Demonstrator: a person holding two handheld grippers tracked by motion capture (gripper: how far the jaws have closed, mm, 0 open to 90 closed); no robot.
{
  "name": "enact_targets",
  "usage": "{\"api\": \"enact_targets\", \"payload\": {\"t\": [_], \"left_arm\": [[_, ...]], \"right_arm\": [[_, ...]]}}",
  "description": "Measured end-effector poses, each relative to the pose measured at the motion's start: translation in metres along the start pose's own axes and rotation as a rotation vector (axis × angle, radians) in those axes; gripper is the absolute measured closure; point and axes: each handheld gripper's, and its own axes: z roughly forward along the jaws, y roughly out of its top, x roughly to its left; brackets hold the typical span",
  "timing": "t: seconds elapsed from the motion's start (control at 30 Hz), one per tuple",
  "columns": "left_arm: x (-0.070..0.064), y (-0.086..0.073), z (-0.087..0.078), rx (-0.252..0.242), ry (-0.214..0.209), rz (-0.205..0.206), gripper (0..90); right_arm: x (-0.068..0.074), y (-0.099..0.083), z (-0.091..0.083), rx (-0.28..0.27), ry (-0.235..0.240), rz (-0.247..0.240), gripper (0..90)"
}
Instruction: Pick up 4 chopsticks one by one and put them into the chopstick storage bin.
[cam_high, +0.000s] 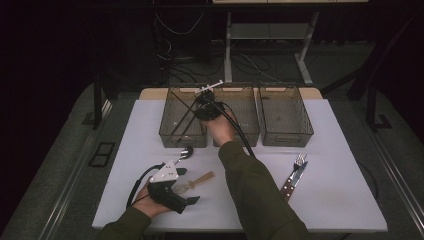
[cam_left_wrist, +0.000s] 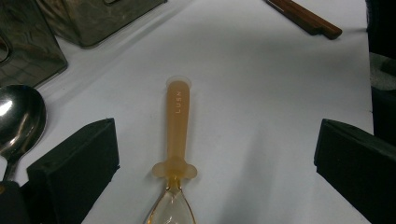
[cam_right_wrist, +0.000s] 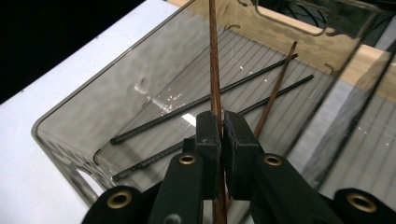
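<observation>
My right gripper (cam_right_wrist: 220, 128) hangs over the left smoky bin (cam_right_wrist: 93, 93), shut on a brown chopstick (cam_right_wrist: 215, 70) that stands nearly upright between its jaws. On the bin floor lie two black chopsticks (cam_right_wrist: 201, 102) and another brown chopstick (cam_right_wrist: 275, 88). In the high view my right gripper (cam_high: 204, 102) is above the left bin (cam_high: 170, 135). Near the table's front left, my left gripper (cam_high: 189, 186) stands open. An amber-handled spoon (cam_left_wrist: 179, 121) lies on the table between its jaws, untouched, with its bowl toward the camera.
A metal spoon (cam_left_wrist: 18, 116) lies just left of the left jaw. A fork and a brown-handled knife (cam_high: 295, 172) rest at the table's right. Two more smoky bins, middle (cam_high: 245, 135) and right (cam_high: 285, 135), stand in the back row.
</observation>
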Motion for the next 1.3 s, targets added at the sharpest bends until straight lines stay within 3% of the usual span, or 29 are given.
{"api": "enact_targets", "payload": {"t": [0.47, 0.6, 0.8, 0.97, 1.3], "left_arm": [[0.0, 0.0, 0.001, -0.001, -0.006, -0.007, 0.0], [0.0, 0.001, 0.001, -0.002, -0.005, -0.003, 0.0], [0.001, 0.0, 0.0, -0.001, -0.003, -0.001, 0.0], [0.0, 0.0, 0.0, 0.0, -0.003, -0.006, 0.0], [0.001, -0.001, 0.0, -0.003, 0.009, -0.017, 0.0]], "right_arm": [[0.008, 0.001, 0.021, 0.024, 0.0, 0.025, 84.0], [0.009, 0.002, 0.018, 0.005, 0.014, 0.003, 72.8], [0.008, 0.003, 0.008, -0.011, 0.019, -0.035, 59.2], [0.002, -0.002, -0.008, -0.04, 0.055, -0.045, 45.7], [-0.017, -0.032, -0.045, -0.11, 0.122, -0.082, 26.1]]}}
